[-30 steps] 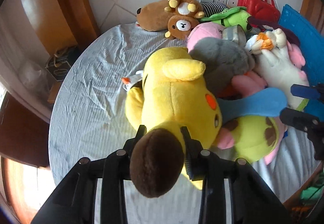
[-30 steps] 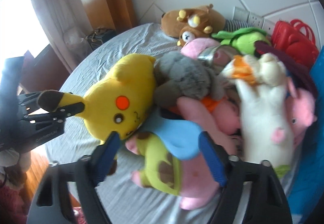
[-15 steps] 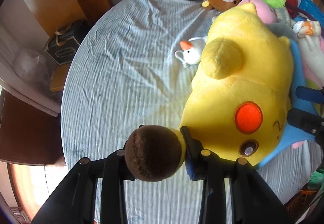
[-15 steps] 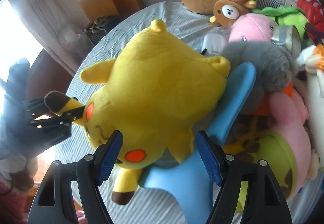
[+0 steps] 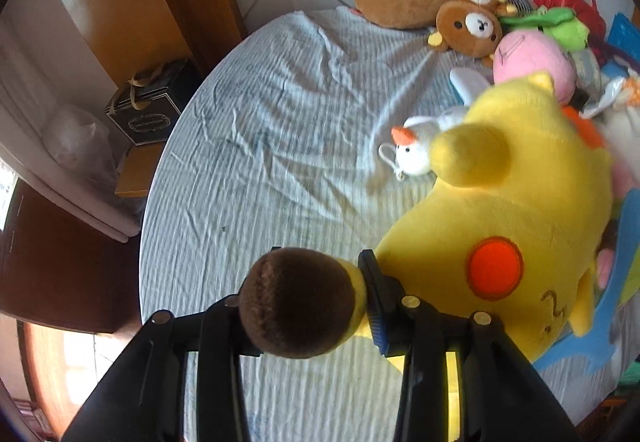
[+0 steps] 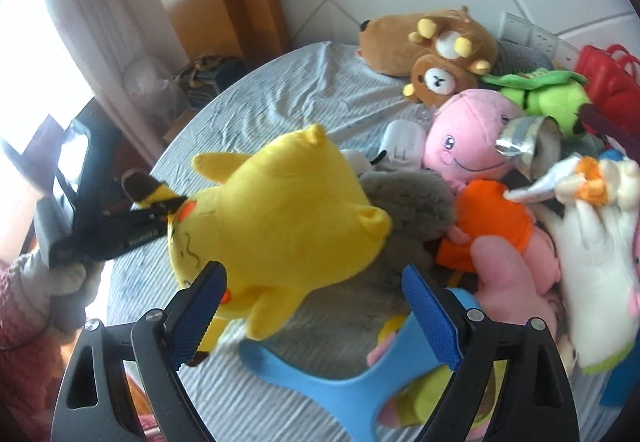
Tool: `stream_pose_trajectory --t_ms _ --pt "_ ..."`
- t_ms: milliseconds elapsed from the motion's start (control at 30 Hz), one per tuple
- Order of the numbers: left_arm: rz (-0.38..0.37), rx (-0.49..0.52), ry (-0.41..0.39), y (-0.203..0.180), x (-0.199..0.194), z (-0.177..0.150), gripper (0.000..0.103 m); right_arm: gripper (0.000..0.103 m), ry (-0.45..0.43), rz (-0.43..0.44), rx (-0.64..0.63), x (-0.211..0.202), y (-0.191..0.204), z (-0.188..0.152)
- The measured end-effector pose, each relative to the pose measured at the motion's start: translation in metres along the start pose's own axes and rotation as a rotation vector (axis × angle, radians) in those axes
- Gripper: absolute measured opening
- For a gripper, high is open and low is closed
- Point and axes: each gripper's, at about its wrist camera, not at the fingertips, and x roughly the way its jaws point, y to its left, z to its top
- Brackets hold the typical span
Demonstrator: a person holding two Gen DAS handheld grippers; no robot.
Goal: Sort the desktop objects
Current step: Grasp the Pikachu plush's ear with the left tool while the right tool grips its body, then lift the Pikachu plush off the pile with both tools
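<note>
My left gripper (image 5: 316, 302) is shut on the brown-tipped ear (image 5: 298, 302) of a yellow plush toy (image 5: 508, 226), whose body hangs out to the right over the table. In the right wrist view the same toy (image 6: 292, 218) lies upside down, with the left gripper (image 6: 156, 218) holding its ear at the left. My right gripper (image 6: 316, 318) is open and empty, its blue pads either side of the toy's lower body, just above a blue plush (image 6: 360, 382).
A round table with a wrinkled pale blue cloth (image 5: 272, 146) has bare room on its left half. A heap of plush toys fills the right: brown bears (image 6: 436, 42), pink toy (image 6: 468, 134), grey toy (image 6: 408, 210), white toy (image 6: 596, 266), small white duck (image 5: 412, 154). A red bag (image 6: 608, 78) stands at the back.
The left gripper has dragged the yellow toy by its ear to the left, off the heap. The right gripper has stayed open and drawn back a little; the grey and orange toys now show.
</note>
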Motion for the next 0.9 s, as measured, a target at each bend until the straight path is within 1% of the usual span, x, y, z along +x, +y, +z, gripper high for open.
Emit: stream_pose_trajectory --t_ms 33,67,100,133,167,233,333,533,633,767,900 --pt "-0.003 -0.018 -0.005 -0.001 -0.005 -0.001 0.046 0.090 0.010 0.006 -0.017 0.004 -0.001 0.002" --pt "-0.005 -0.040 -0.010 -0.002 -0.010 -0.002 0.055 0.091 0.017 0.014 -0.039 0.009 -0.003 0.004" --pt "-0.005 -0.063 -0.014 -0.003 -0.015 -0.004 0.059 0.093 0.024 0.022 -0.061 0.014 -0.005 0.006" --pt "-0.006 -0.080 -0.016 -0.004 -0.018 -0.007 0.066 0.094 0.031 0.031 -0.081 0.019 -0.007 0.008" --pt "-0.008 -0.102 -0.018 -0.005 -0.022 -0.010 0.067 0.096 0.037 0.045 -0.098 0.024 -0.010 0.010" --pt "-0.008 -0.146 -0.026 -0.009 -0.029 -0.017 0.067 0.096 0.055 0.071 -0.132 0.035 -0.014 0.013" --pt "0.015 -0.209 -0.040 -0.018 -0.040 -0.028 0.067 0.096 0.100 0.102 -0.176 0.052 -0.020 0.012" --pt "0.020 -0.316 -0.057 -0.036 -0.063 -0.052 0.067 0.096 0.143 0.161 -0.230 0.067 -0.031 0.004" --pt "0.022 -0.340 -0.041 -0.046 -0.068 -0.065 0.067 0.096 0.132 0.181 -0.235 0.064 -0.034 0.003" --pt "0.014 -0.377 -0.039 -0.053 -0.068 -0.078 0.067 0.096 0.092 0.197 -0.237 0.053 -0.033 0.005" --pt "-0.006 -0.416 -0.031 -0.056 -0.062 -0.083 0.067 0.101 0.067 0.199 -0.213 0.050 -0.036 0.012"
